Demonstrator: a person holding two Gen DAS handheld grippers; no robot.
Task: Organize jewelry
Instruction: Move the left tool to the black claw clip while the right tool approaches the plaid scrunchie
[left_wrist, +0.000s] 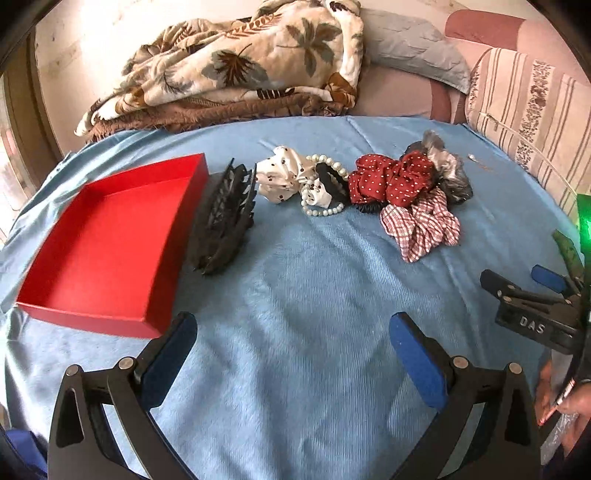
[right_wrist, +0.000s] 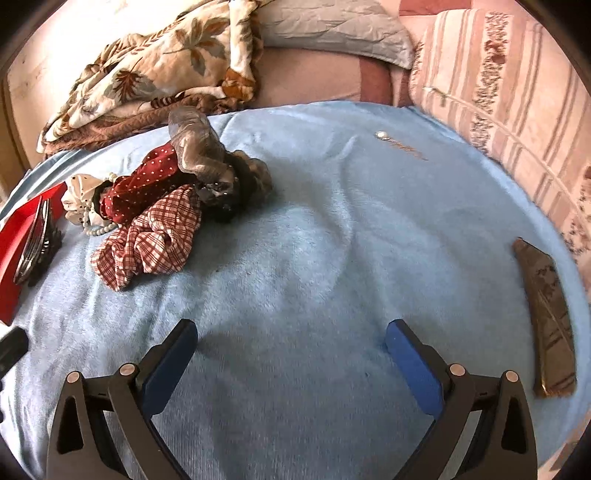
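Note:
An empty red box sits at the left on the blue cloth; it also shows in the right wrist view. A black claw clip leans against its right side. Beyond lie a white dotted scrunchie, a pearl bracelet, a red dotted scrunchie, a grey scrunchie and a checked scrunchie. A thin chain with a pearl lies far right. My left gripper is open and empty. My right gripper is open and empty.
A leaf-print blanket and a grey pillow lie behind the cloth. A striped cushion borders the right. A dark brown flat case lies at the cloth's right edge. The right gripper shows in the left wrist view.

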